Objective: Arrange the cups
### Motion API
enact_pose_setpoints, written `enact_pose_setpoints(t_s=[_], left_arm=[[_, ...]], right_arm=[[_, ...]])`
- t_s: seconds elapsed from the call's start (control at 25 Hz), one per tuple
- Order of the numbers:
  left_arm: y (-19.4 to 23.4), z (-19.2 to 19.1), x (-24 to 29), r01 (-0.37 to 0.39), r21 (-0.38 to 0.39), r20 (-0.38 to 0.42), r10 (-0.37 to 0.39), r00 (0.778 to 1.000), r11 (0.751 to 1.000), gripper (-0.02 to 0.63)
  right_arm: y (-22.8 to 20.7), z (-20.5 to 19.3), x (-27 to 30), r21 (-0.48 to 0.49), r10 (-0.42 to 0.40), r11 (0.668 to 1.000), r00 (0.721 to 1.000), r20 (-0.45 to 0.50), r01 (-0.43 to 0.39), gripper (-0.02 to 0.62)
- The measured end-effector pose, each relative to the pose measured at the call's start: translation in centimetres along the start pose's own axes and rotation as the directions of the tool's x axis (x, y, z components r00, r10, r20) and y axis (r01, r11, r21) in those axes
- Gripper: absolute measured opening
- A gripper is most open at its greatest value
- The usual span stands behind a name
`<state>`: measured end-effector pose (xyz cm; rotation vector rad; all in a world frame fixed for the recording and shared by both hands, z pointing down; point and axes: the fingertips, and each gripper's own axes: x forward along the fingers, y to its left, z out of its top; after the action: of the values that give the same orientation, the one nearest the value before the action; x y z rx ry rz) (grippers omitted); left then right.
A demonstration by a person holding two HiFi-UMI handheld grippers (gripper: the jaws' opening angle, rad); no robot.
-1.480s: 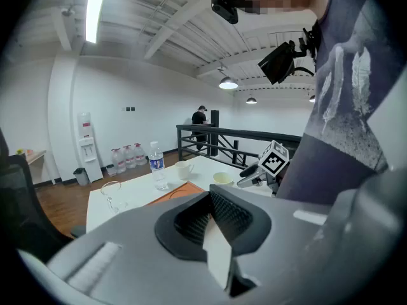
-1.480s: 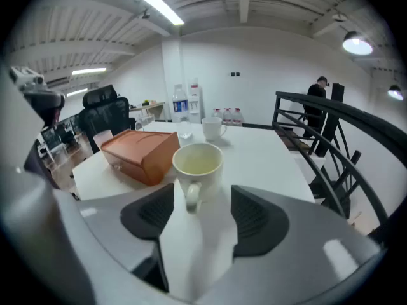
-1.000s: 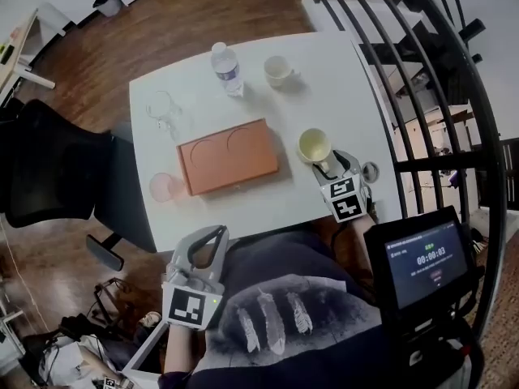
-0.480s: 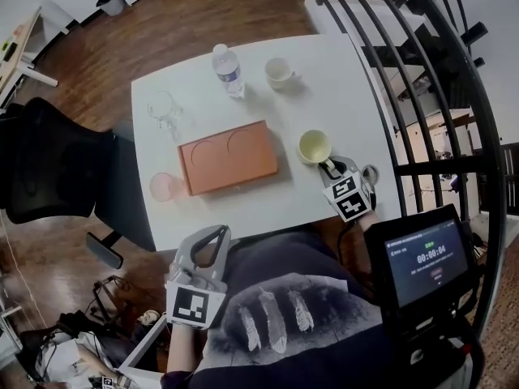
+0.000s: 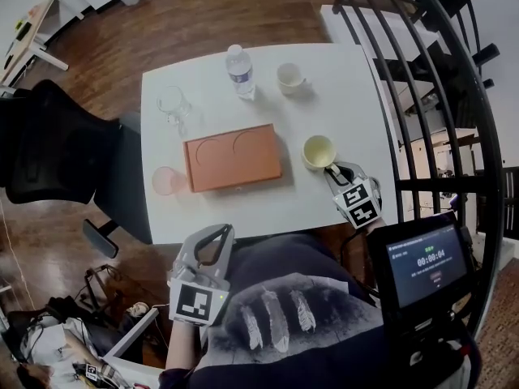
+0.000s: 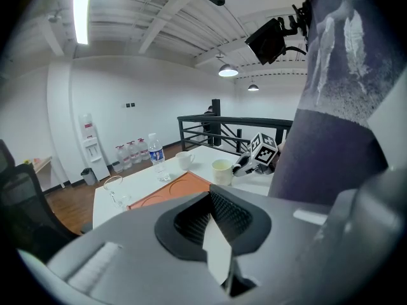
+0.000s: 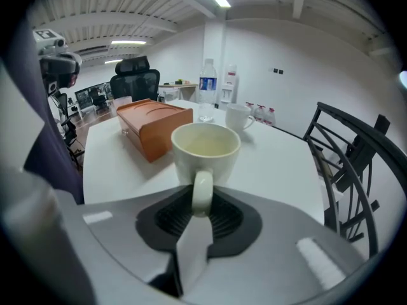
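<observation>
Entry, head view. Landmark: orange rectangular tray (image 5: 233, 157) with two round recesses along its far long edge, lying flat near the middle of the white table (image 5: 349, 96).

- Right gripper (image 5: 334, 171): I read it in its own view. Its jaws are clamped on the loop handle of the cream ceramic mug (image 5: 318, 151), pads pressing the handle from both sides. The mug stands upright, just off the tray's right short edge and not touching it. Its handle points toward the near table edge. I cannot tell whether its base rests fully on the table.
- Left gripper (image 5: 215, 233): jaws fully together, nothing between them. It is off the table, on the near side of the tray, over the person's lap, and well apart from every cup.
- Small white ceramic cup (image 5: 289, 77): upright, beyond the tray's far right corner and well apart from it.
- Clear plastic water bottle (image 5: 240, 71): upright, beyond the tray's far long edge, just left of the white cup.
- Clear drinking glass (image 5: 173, 104): beyond the tray's far left corner.
- Pink translucent tumbler (image 5: 165, 181): just beside the tray's left short edge, at its near corner.
- Both tray recesses are unoccupied.
- Black office chair (image 5: 49, 152): left of the table, well apart from the tray.
</observation>
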<state>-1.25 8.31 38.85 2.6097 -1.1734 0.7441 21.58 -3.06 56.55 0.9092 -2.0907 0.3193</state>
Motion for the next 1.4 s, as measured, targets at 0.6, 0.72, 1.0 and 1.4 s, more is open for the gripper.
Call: enact_pose_setpoints(t_s=[0.6, 0.72, 1.0, 1.4], left_arm=[[-0.5, -0.5, 0.2, -0.044, -0.003, -0.017, 0.044, 0.999, 0.999, 0.015], [-0.6, -0.6, 0.0, -0.051, -0.007, -0.021, 0.051, 0.998, 0.999, 0.015], [-0.7, -0.7, -0.4, -0.063, -0.020, -0.026, 0.063, 0.998, 0.998, 0.015], [-0.9, -0.8, -0.9, -0.093, -0.022, -0.031, 0.092, 0.995, 0.995, 0.015]], right_arm=[[-0.8, 0.5, -0.4, -0.249, 0.037, 0.966, 0.989, -0.142, -0.071, 0.239], [-1.2, 0.1, -0.2, -0.328, 0.025, 0.941, 0.983, -0.179, -0.084, 0.201], [-1.8, 0.1, -0.1, -0.314, 0.053, 0.943, 0.982, -0.179, -0.108, 0.055], [-1.3, 0.5, -1.0, -0.264, 0.111, 0.956, 0.990, -0.092, -0.132, 0.037]])
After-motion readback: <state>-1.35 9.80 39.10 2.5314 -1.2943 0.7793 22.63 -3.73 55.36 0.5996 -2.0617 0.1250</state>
